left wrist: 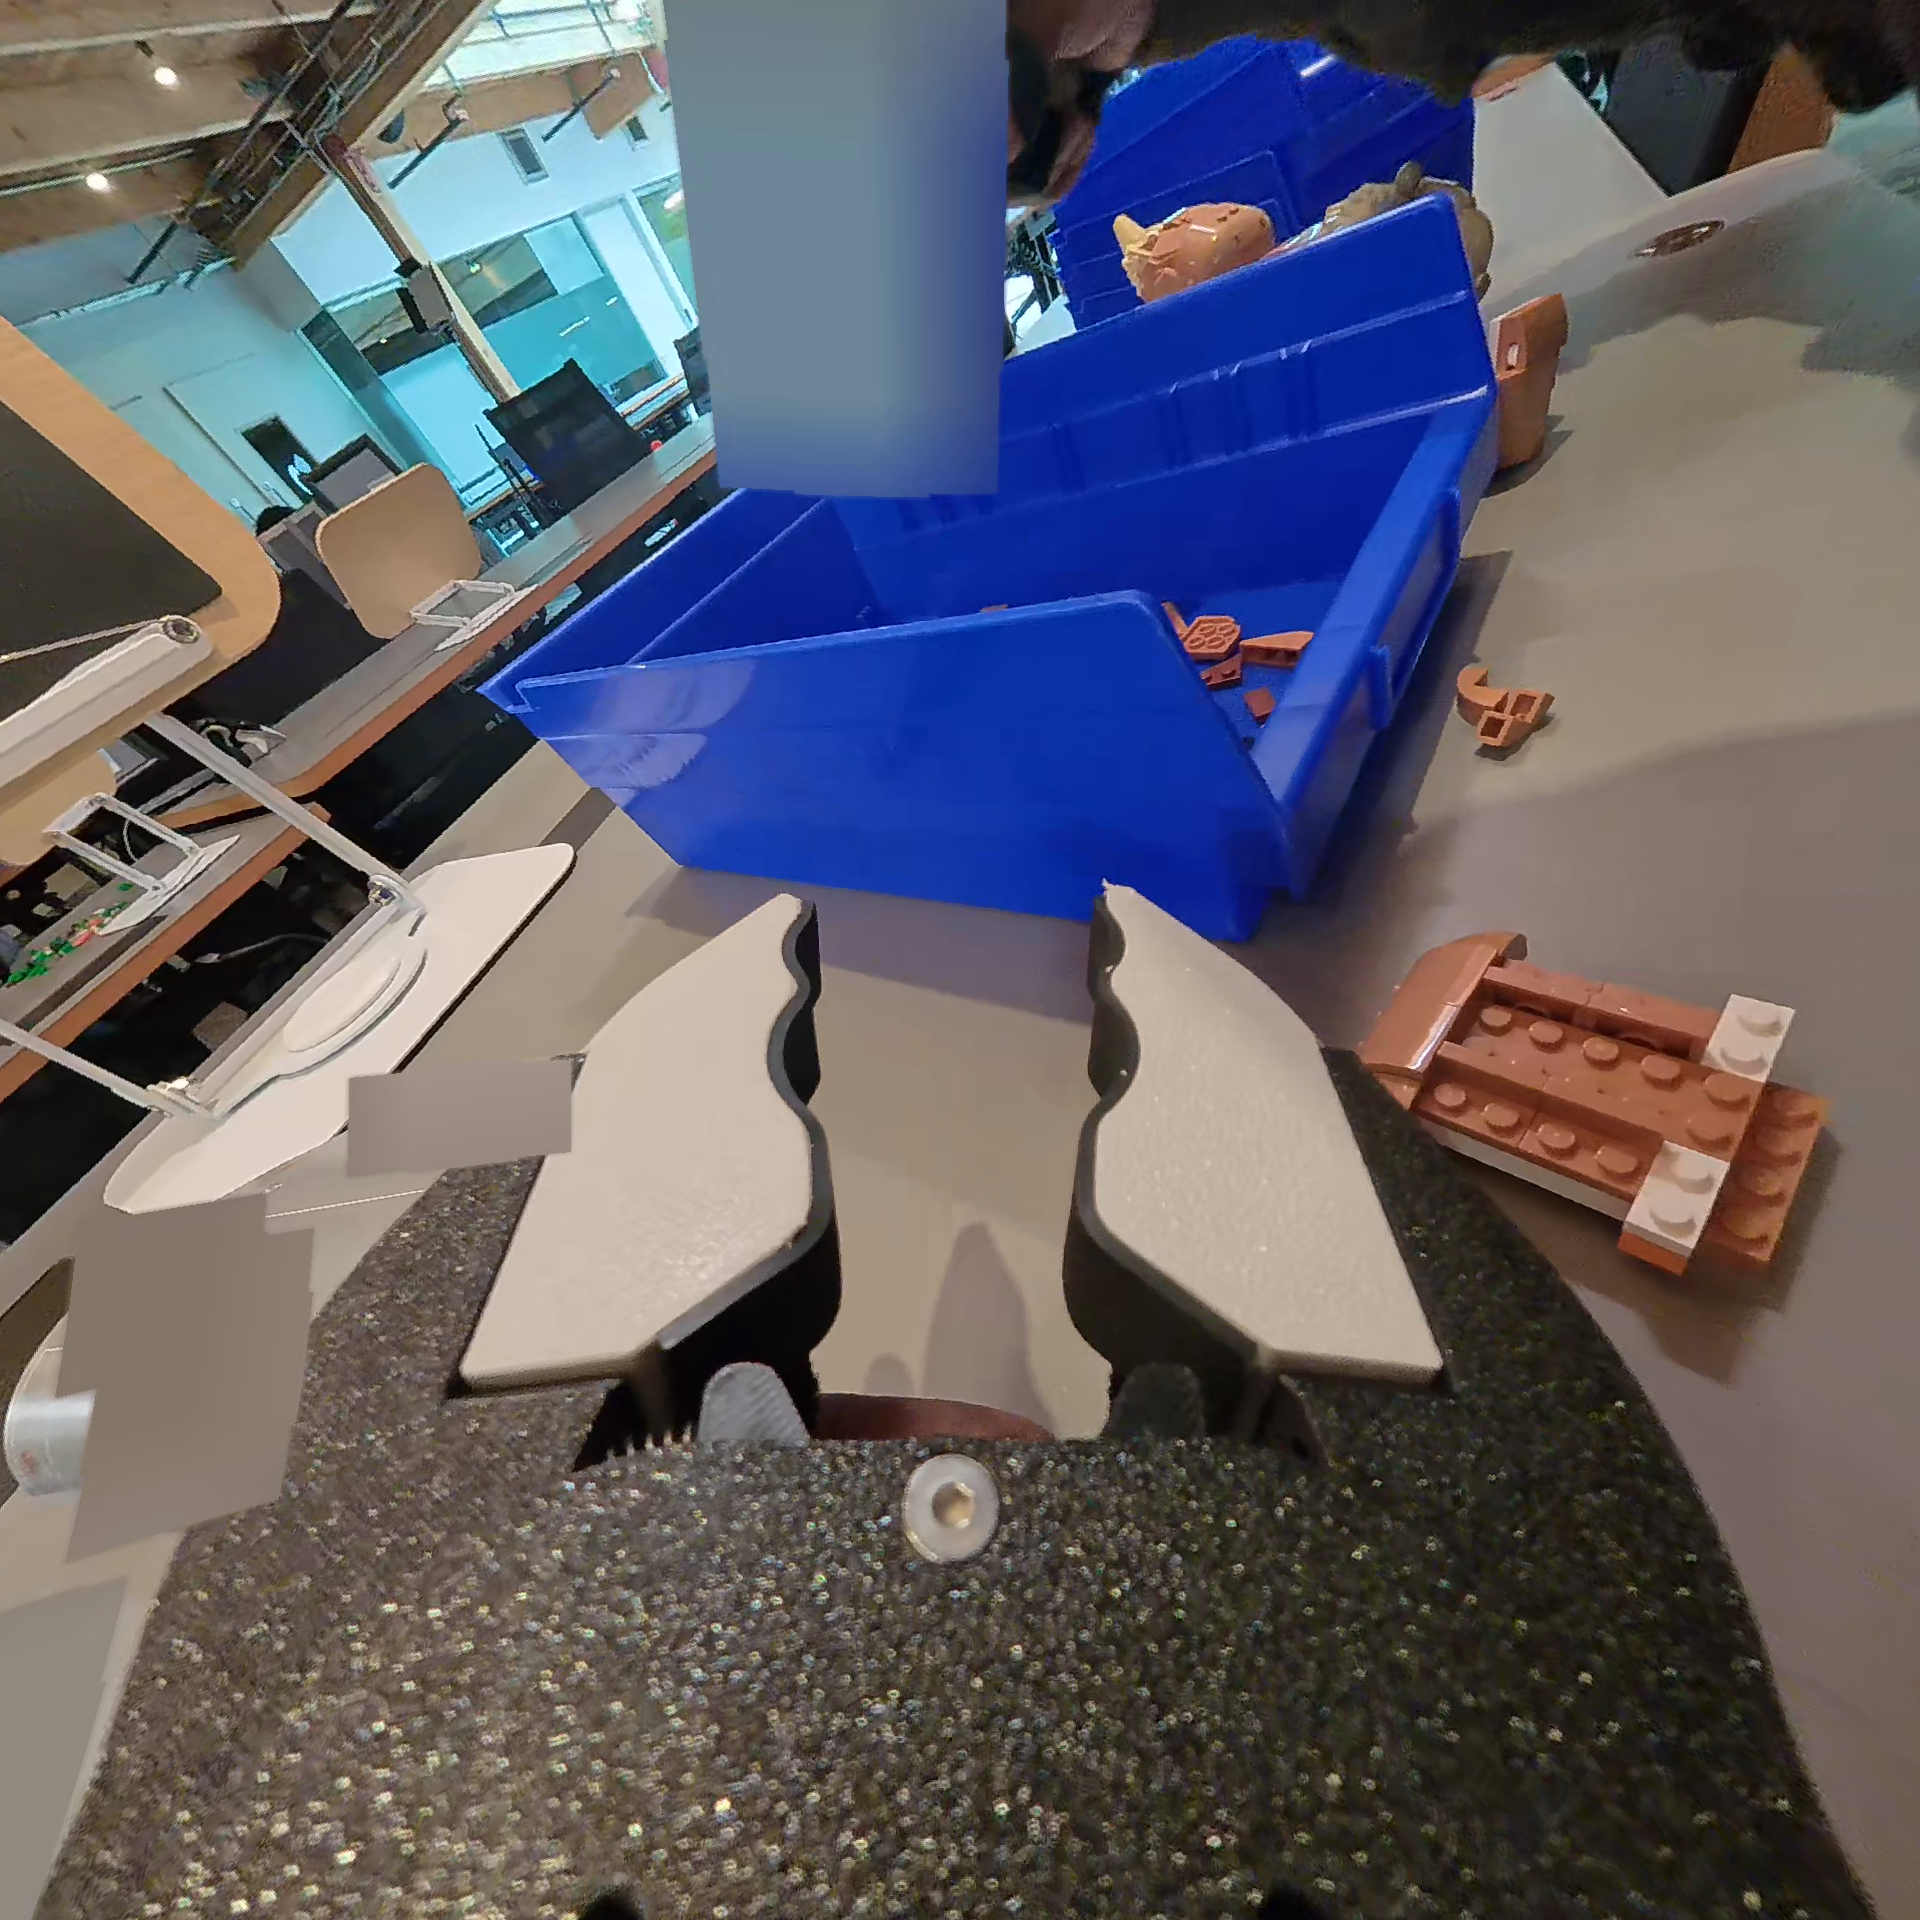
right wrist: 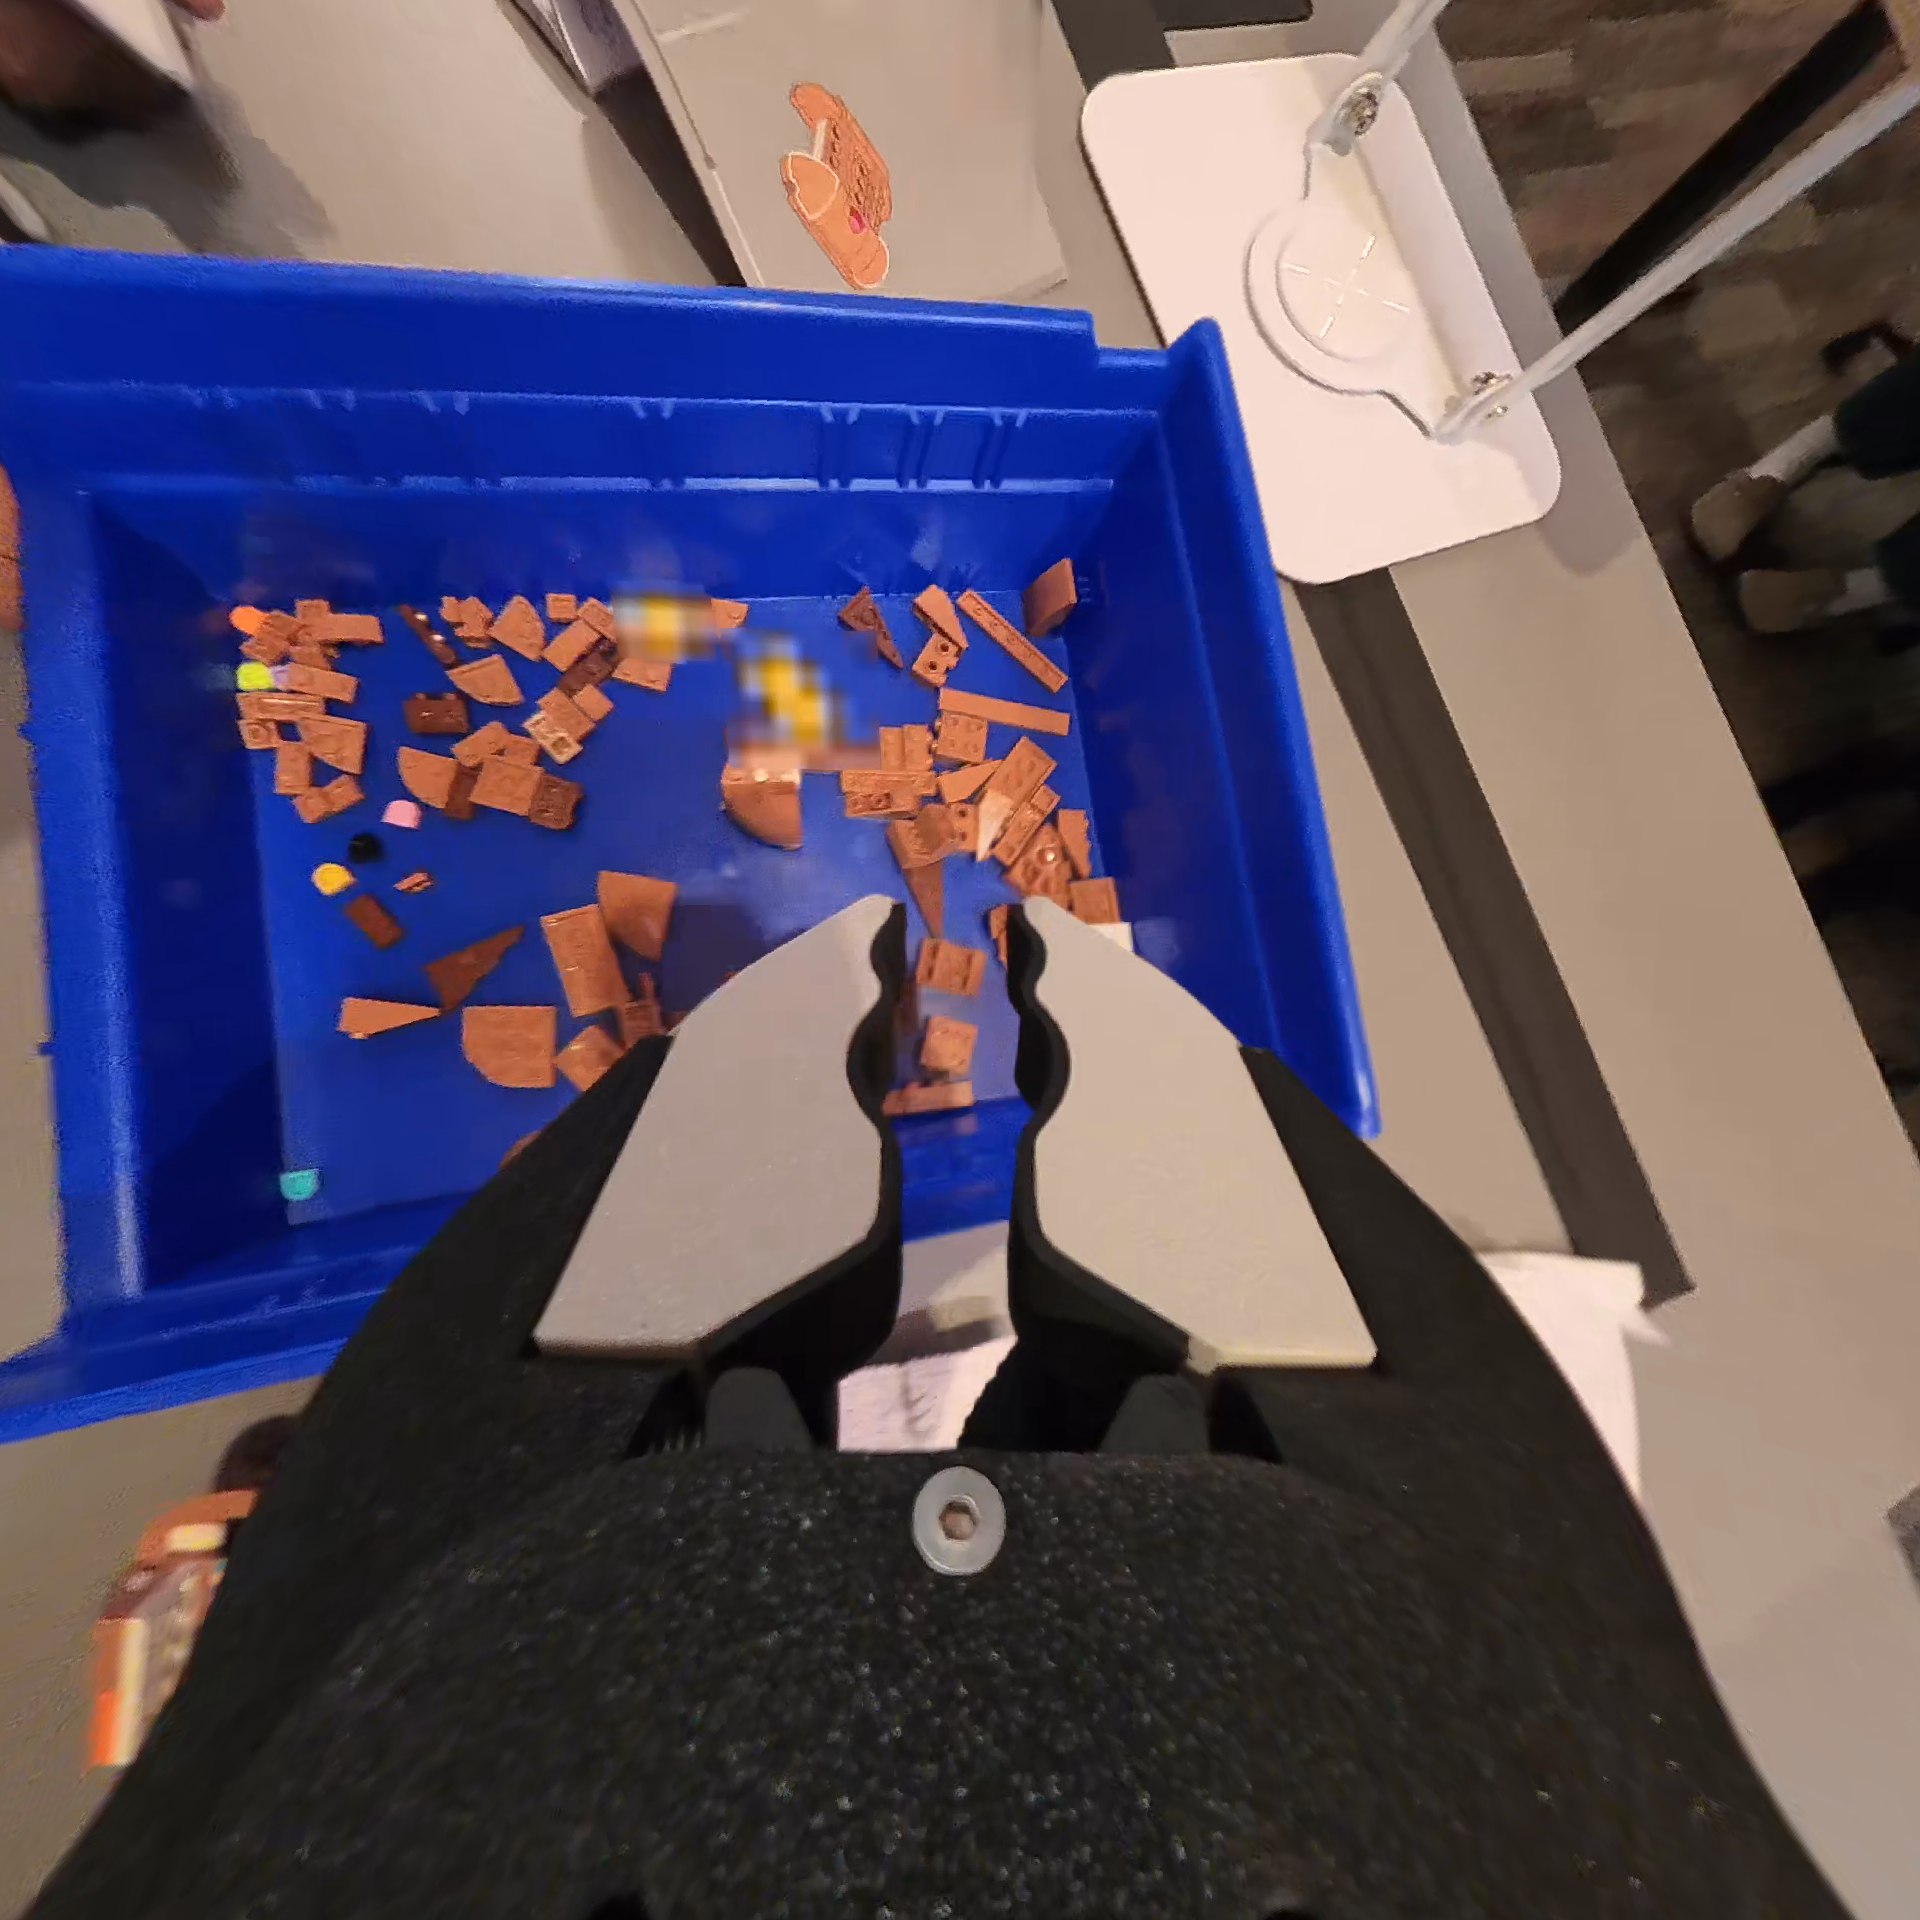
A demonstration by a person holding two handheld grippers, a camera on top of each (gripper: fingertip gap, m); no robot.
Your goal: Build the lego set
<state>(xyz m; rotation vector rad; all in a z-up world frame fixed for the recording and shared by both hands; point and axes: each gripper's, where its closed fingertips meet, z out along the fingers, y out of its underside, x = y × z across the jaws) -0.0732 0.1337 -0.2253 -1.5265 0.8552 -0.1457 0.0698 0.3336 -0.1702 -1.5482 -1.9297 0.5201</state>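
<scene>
My left gripper (left wrist: 951,914) is open and empty, low over the grey table in front of a blue bin (left wrist: 935,748). A partly built brown lego assembly (left wrist: 1590,1091) with two white bricks lies on the table to its right. My right gripper (right wrist: 956,914) is open and empty, held above the same blue bin (right wrist: 1247,727), which holds several loose brown lego pieces (right wrist: 520,748). A small brown plate (right wrist: 948,966) lies on the bin floor between its fingertips, lower down.
A second blue bin (left wrist: 1247,312) with tan parts stands behind the first. Loose brown pieces (left wrist: 1501,712) lie on the table right of the bin. A white lamp base (right wrist: 1340,312) stands near the table edge. A brown sticker (right wrist: 842,187) lies beyond the bin. Tip to tip, the grippers are about 25 centimeters apart.
</scene>
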